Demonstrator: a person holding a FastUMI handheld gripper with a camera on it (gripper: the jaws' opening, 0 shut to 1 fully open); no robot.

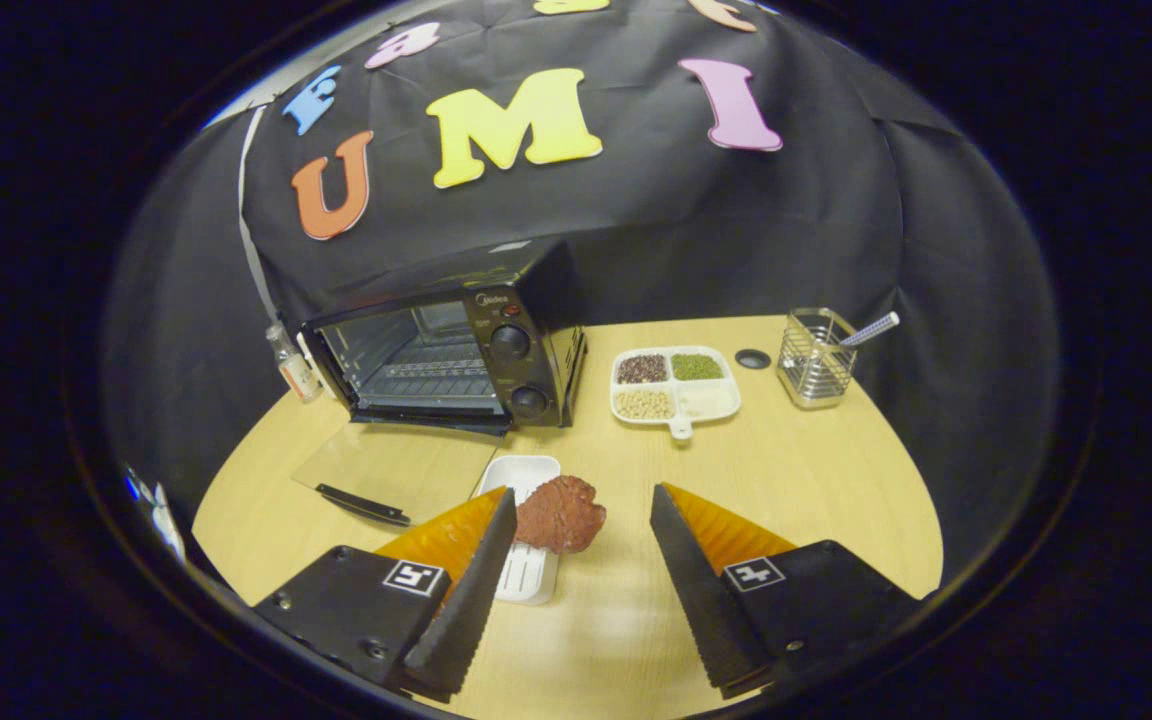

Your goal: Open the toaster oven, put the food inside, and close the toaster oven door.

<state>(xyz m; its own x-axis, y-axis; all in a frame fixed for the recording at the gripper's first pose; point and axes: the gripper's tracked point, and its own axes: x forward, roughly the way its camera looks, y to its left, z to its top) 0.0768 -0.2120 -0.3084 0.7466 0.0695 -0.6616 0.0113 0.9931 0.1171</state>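
One risk: hand-held gripper point(581, 520) gapes open, empty, meat piece point(560, 514) just ahead overhangs white tray point(526, 475); off-centre pinch could flip tray before oven point(441, 350).

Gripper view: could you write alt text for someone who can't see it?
The gripper has its jaws open around a piece of reddish-brown food lying partly on a white tray. Beyond them, a black toaster oven stands with its glass door folded down onto the wooden table, beside a divided dish of grains.
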